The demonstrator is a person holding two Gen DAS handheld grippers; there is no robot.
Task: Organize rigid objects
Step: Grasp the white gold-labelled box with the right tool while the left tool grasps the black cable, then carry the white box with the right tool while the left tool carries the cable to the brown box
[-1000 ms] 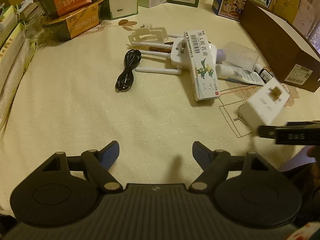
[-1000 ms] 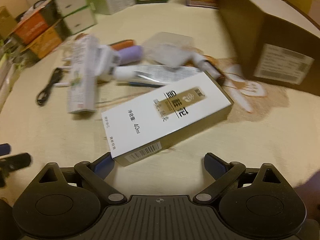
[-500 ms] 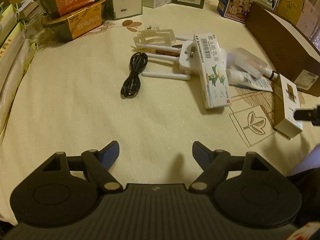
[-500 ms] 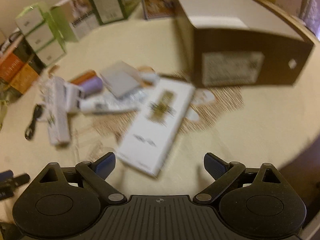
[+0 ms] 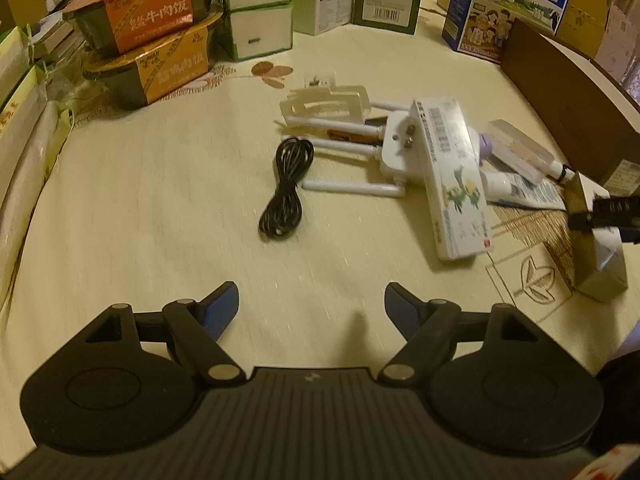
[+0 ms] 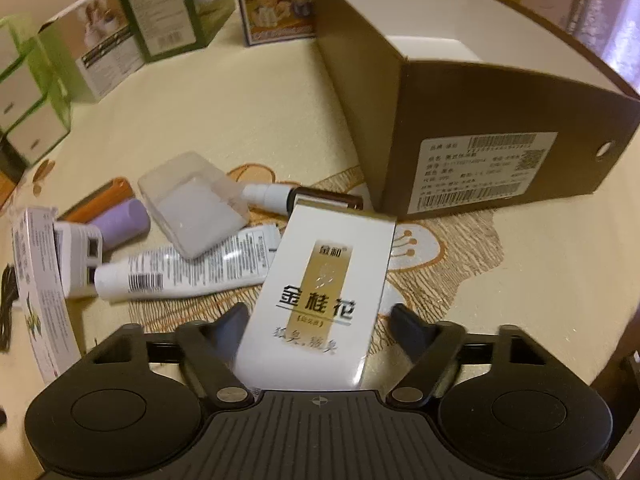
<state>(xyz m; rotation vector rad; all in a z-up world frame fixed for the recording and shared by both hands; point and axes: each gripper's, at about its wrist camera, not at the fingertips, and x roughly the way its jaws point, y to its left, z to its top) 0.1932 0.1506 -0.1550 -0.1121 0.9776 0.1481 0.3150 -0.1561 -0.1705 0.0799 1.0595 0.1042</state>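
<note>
Right gripper [image 6: 318,316] jaws closing around white box [image 6: 320,292].

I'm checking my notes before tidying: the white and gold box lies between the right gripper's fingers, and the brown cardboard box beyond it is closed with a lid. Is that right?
Not quite. The brown cardboard box has no lid on it: the right wrist view shows its white inside from above. The rest holds: the white and gold box lies between the fingers of the right gripper, whose jaws are closing.

White-gold box [image 6: 320,292], brown carton [image 6: 472,120], black cable [image 5: 286,190]
</note>
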